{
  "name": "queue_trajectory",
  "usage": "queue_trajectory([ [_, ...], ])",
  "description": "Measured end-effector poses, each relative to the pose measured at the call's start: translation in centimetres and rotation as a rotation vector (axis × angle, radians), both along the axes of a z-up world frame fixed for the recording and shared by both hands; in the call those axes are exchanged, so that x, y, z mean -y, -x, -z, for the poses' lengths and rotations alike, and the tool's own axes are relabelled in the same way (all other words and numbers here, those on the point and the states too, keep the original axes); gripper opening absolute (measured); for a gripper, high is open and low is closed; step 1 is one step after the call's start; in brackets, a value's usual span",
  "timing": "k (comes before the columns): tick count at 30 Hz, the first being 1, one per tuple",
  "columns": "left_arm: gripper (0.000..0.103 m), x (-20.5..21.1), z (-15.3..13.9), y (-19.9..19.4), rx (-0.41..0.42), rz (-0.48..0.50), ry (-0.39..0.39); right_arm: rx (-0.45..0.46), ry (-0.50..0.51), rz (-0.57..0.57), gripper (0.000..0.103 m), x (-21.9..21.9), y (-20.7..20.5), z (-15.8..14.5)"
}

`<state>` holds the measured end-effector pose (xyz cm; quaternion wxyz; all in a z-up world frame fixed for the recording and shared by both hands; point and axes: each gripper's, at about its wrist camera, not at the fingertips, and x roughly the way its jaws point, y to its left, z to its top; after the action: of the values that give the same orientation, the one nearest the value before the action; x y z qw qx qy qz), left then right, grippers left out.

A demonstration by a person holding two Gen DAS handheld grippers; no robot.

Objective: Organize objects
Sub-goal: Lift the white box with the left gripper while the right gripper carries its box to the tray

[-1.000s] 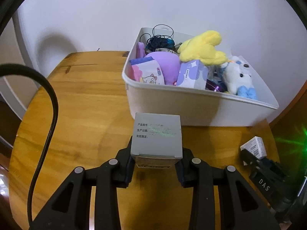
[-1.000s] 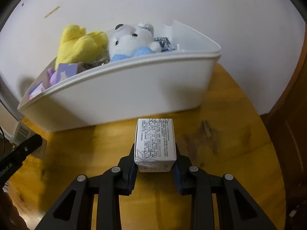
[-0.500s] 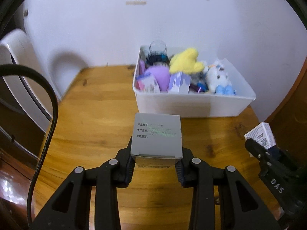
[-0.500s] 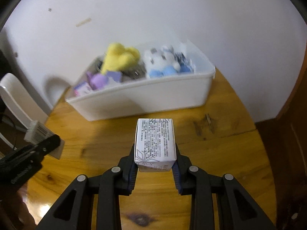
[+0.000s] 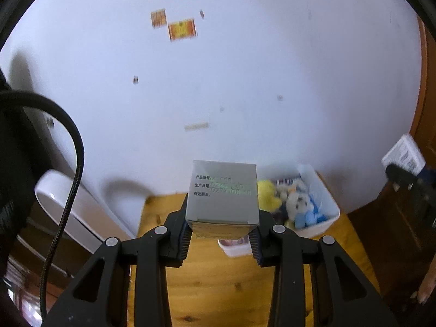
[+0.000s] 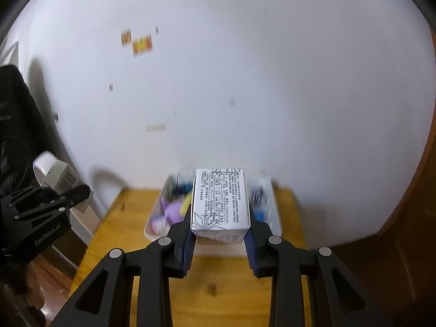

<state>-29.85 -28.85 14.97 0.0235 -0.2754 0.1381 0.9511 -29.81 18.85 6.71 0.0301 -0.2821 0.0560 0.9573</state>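
- The left gripper [image 5: 221, 241] jaws are clamping a grey box [image 5: 222, 193].
- The right gripper [image 6: 220, 242] jaws are gripping a white printed box [image 6: 220, 200].
- A white bin [image 5: 325, 204] is sitting on the wooden surface [image 5: 218, 286].

Left gripper [image 5: 221, 241]: black fingers, silver screws, blue ribbed pads, black braided cable [image 5: 71, 179].

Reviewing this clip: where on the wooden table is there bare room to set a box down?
Bare wood lies left of the white bin, toward the table's left edge, and in front of the bin, nearer the camera. The bin itself is crowded with plush toys.
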Motion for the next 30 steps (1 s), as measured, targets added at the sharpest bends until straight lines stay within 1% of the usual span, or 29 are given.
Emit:
queue_trajectory([
  [1,0.039,-0.2,-0.8,0.4,-0.007,0.003,0.009,-0.011,-0.007,0.003,0.032,-0.1,0.5,-0.9],
  [4,0.039,-0.8,-2.6,2.0,-0.031,0.000,0.044,-0.044,-0.055,0.024,0.032,-0.6,1.9,-4.9],
  [8,0.039,-1.8,-3.6,5.7,0.001,0.002,0.043,-0.031,-0.070,0.030,0.032,-1.0,4.7,-7.8],
  [10,0.039,-2.7,-3.8,8.3,0.015,0.009,0.044,-0.011,-0.076,0.028,0.032,-1.0,6.0,-8.5],
  [11,0.039,-3.3,-4.1,8.9,0.016,0.013,0.043,0.005,-0.078,0.023,0.032,-0.9,7.2,-8.6],
  [13,0.039,-4.1,-3.7,11.5,0.029,0.034,0.040,0.034,-0.078,0.010,0.032,-0.6,9.4,-8.0],
  [16,0.039,-4.9,-1.7,15.7,0.067,0.038,0.017,0.078,-0.084,-0.009,0.032,-0.1,12.2,-6.0],
  [19,0.039,-5.4,1.5,19.4,0.123,0.033,-0.014,0.146,-0.071,-0.030,0.032,-0.1,14.5,-2.9],
  [21,0.039,-5.9,4.2,21.7,0.169,0.032,-0.021,0.204,-0.060,-0.040,0.032,-0.2,16.0,0.1],
  [26,0.039,-7.5,9.4,25.2,0.236,0.061,-0.016,0.338,-0.024,-0.078,0.032,-0.7,18.4,7.7],
  [30,0.039,-8.8,13.2,27.9,0.308,0.068,0.004,0.412,0.019,-0.105,0.032,-1.0,19.4,12.6],
])
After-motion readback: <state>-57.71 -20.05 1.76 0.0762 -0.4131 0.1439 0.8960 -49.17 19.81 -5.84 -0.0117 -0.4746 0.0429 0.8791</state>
